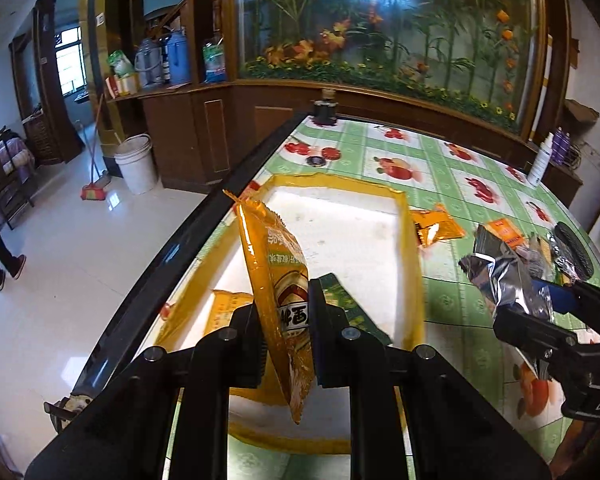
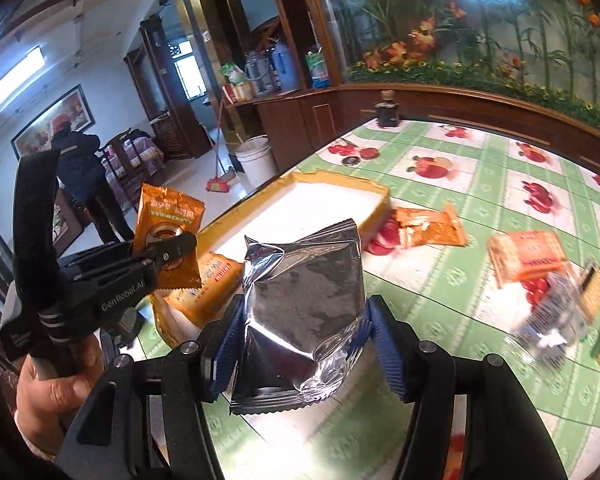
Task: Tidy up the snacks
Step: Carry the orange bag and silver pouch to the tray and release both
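My left gripper is shut on an orange snack packet and holds it upright above a shallow yellow-rimmed box with a white floor. Another orange packet and a green packet lie in that box. My right gripper is shut on a puffy silver foil packet, its blue pads pressing both sides, just right of the box. Each view shows the other gripper: the left gripper with its orange packet, and the right gripper with the silver packet.
Loose packets lie on the fruit-print tablecloth right of the box: an orange one, an orange-red one, and several blurred ones. A black jar and a white bottle stand at the far edges. A person stands across the room.
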A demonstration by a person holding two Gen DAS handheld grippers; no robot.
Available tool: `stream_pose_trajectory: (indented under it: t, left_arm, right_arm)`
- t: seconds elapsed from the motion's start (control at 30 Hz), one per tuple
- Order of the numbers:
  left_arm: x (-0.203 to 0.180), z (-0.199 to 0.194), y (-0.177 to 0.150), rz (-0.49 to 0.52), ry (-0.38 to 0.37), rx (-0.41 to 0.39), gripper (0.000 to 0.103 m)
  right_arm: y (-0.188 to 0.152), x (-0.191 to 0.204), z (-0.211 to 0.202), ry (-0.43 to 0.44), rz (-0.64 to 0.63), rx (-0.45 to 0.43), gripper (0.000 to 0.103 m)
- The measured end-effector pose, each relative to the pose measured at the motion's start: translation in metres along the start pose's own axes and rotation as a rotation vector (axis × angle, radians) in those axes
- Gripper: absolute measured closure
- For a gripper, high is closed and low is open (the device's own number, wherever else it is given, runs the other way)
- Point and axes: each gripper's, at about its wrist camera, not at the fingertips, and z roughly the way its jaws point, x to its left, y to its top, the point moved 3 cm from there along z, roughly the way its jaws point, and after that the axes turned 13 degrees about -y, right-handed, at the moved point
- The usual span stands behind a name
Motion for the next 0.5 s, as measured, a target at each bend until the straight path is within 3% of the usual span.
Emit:
stream_pose_trajectory:
  t: [0.2, 0.5]
  left_arm:
    - [0.026, 0.009, -0.007, -0.044, 0.026, 0.027, 0.088]
    - [0.035, 0.036, -0.018, -0.074, 0.007, 0.097, 0.088]
  right_arm:
    - [0.019, 0.022, 0.030, 0.043, -0.012, 0.019, 0.042]
    - [0.042, 0.050, 0.091, 0.079, 0.000, 0.080, 0.042]
